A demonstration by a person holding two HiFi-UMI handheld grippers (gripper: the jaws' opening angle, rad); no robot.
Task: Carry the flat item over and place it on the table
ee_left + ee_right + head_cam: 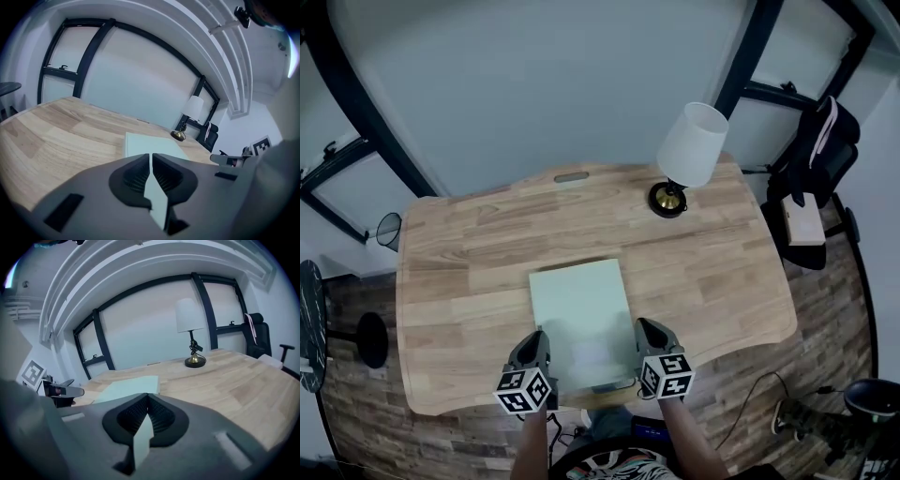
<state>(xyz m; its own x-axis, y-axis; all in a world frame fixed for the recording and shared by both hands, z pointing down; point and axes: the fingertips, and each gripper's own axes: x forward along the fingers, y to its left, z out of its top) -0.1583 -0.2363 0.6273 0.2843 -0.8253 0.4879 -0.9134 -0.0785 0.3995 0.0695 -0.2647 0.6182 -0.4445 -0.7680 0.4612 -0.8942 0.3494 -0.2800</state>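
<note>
Currently: flat item (pixel 579 314), pale green sheet, over bench (pixel 469 253) front-centre, near end past the rim. L gripper (pixel 539 337) & R gripper (pixel 651 330): fingers clenched on its side edges. Step, prob.: carry/place. Next: lower it level, then release both.

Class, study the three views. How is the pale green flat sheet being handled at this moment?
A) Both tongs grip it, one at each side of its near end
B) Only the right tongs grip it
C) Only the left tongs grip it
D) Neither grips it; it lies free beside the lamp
A: the left tongs and the right tongs each pinch a side of the pale green sheet. Each gripper view shows its edge clamped between closed pads.
</note>
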